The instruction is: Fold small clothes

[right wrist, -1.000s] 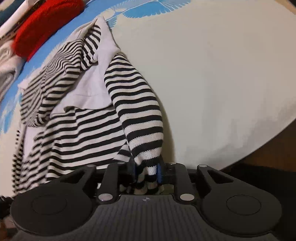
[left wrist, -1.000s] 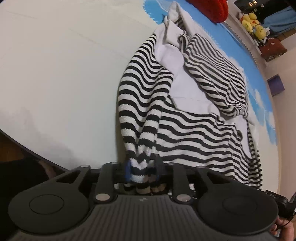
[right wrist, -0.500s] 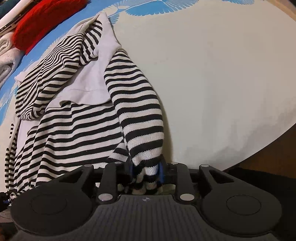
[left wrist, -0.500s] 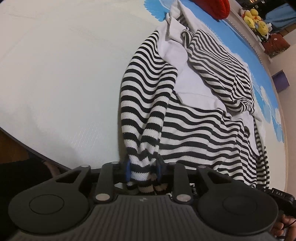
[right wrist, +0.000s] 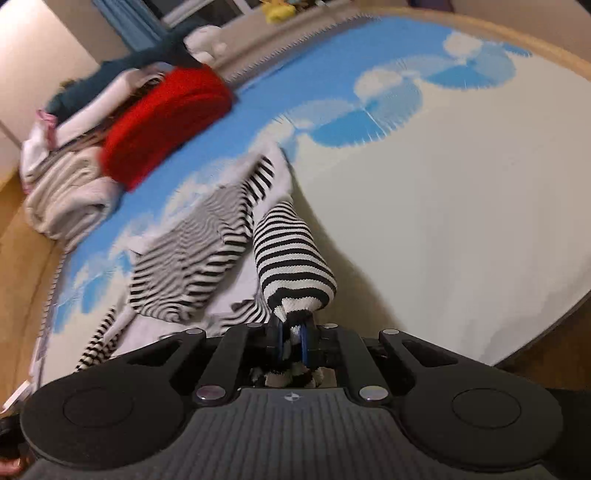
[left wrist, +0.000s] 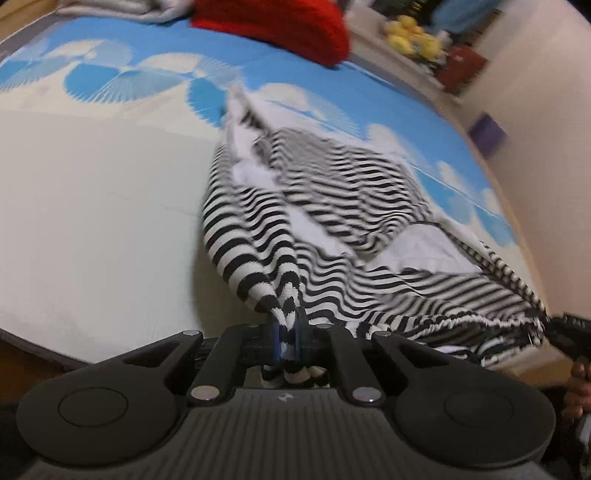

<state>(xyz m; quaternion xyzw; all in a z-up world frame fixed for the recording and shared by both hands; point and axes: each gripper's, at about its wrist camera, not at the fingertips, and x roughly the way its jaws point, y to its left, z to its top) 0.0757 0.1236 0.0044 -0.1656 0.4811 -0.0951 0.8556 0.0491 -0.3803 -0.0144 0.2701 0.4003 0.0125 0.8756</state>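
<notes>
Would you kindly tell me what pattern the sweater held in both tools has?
Black and white stripes on the sweater, clearest in the right wrist view.

Red knit [left wrist: 273,26], yellow plush toys [left wrist: 413,37].

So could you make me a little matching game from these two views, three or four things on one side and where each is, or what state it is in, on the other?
Things:
1. striped sweater
2. red knit
3. left gripper
4. yellow soft toys

Places or states:
A. on a ledge past the far end of the bed
B. shut on a striped sleeve end
C. spread over the mat, sleeves pinched
D. folded, beside a stack of pale clothes

Pairs: 1-C, 2-D, 3-B, 4-A
</notes>
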